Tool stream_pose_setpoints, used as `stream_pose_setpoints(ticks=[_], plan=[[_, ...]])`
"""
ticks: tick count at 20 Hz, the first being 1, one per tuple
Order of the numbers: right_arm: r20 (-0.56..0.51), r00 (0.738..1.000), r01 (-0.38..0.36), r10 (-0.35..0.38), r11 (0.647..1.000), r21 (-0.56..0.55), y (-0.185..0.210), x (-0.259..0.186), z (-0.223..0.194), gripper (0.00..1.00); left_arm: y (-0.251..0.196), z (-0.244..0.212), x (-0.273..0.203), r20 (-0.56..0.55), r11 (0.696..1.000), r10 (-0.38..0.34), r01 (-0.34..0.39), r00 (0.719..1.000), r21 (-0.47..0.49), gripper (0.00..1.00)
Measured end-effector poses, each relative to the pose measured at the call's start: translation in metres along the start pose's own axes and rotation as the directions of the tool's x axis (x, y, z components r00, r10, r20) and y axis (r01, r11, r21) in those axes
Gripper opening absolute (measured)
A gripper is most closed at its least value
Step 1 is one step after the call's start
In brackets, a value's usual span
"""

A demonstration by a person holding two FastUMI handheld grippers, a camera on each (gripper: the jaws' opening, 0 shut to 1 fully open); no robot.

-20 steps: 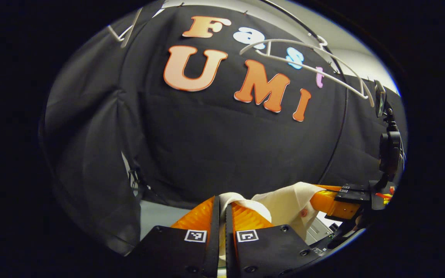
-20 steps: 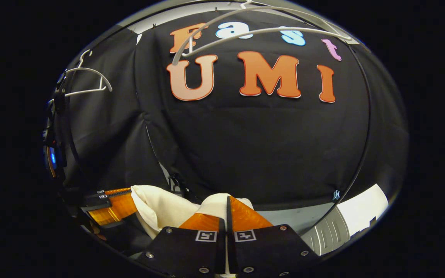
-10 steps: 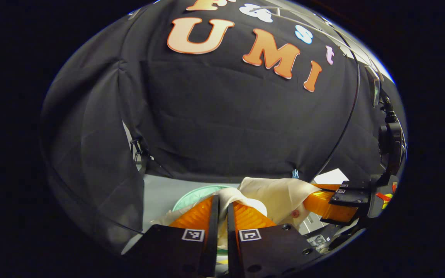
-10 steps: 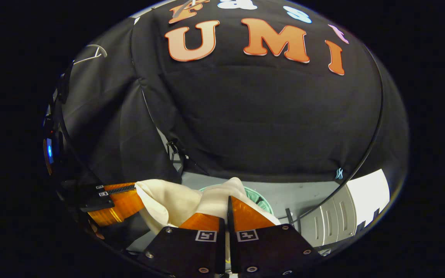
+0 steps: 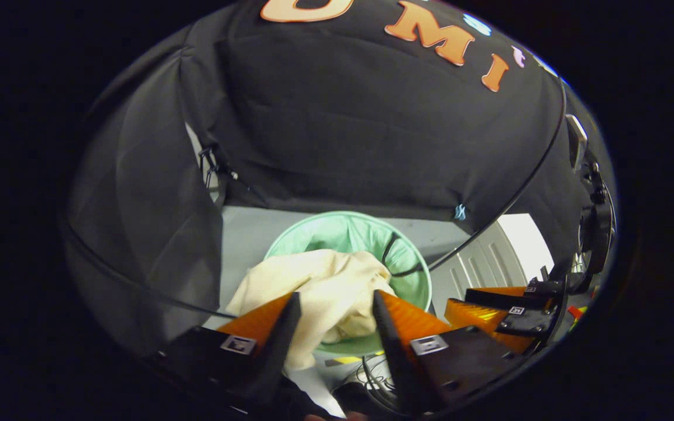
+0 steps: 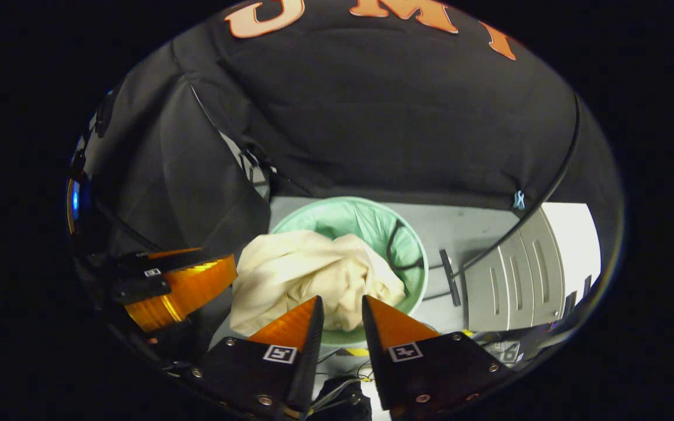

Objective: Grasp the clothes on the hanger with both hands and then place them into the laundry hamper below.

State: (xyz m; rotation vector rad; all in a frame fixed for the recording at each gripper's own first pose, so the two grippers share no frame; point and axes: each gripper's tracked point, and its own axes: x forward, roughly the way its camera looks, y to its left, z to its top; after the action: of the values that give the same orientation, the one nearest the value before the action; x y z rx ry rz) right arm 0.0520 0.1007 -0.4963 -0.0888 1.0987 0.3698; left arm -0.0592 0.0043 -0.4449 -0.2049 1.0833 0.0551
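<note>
A cream garment (image 5: 319, 289) lies crumpled over the near rim of a round green laundry hamper (image 5: 351, 231), part of it draped outside on the left. In the left gripper view my left gripper (image 5: 334, 301) hangs open above the cloth, nothing between its fingers. In the right gripper view the same garment (image 6: 308, 280) rests across the hamper (image 6: 372, 219), and my right gripper (image 6: 341, 304) is open above it. The left gripper (image 6: 182, 283) also appears at the left of the right gripper view, and the right gripper (image 5: 504, 301) at the right of the left gripper view.
The hamper stands on a grey floor (image 6: 471, 228) against the black cloth wall (image 6: 401, 117). A grey ribbed cabinet (image 6: 515, 275) is to the right. A black rod (image 5: 506, 204) curves across the right side. Cables (image 5: 372, 374) lie on the floor below the grippers.
Both grippers have moved down toward the hamper and opened, letting go of the cream garment. The garment has dropped onto the hamper's rim. The hangers have left the top of the views.
</note>
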Motion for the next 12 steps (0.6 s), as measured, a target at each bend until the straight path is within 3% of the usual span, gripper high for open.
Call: stream_pose_setpoints(ticks=[1, 2, 4, 5, 12], plan=[[-0.015, 1.000, -0.009, 0.009, 1.000, 0.024, 0.002, 0.002, -0.012, 0.46, 0.004, -0.010, 0.003, -0.026, 1.000, 0.003, -0.003, 1.000, -0.012, 0.84], [-0.026, 0.999, -0.019, 0.020, 0.999, 0.045, 0.003, 0.001, -0.023, 0.53, 0.007, -0.016, 0.004, -0.039, 1.000, 0.004, -0.005, 0.999, -0.020, 0.98], [-0.026, 0.999, -0.018, 0.020, 0.997, 0.071, 0.001, 0.002, -0.031, 0.82, 0.013, -0.024, 0.001, -0.046, 1.000, 0.015, -0.015, 0.999, -0.020, 0.98], [-0.021, 1.000, -0.015, 0.016, 0.997, 0.078, -0.001, 0.001, -0.028, 0.87, 0.015, -0.026, -0.001, -0.046, 1.000, 0.018, -0.018, 0.999, -0.013, 1.00], [0.052, 0.999, -0.014, 0.008, 0.994, 0.113, -0.004, -0.014, -0.014, 0.93, 0.009, -0.015, -0.023, 0.008, 1.000, -0.003, 0.003, 1.000, -0.004, 1.00]])
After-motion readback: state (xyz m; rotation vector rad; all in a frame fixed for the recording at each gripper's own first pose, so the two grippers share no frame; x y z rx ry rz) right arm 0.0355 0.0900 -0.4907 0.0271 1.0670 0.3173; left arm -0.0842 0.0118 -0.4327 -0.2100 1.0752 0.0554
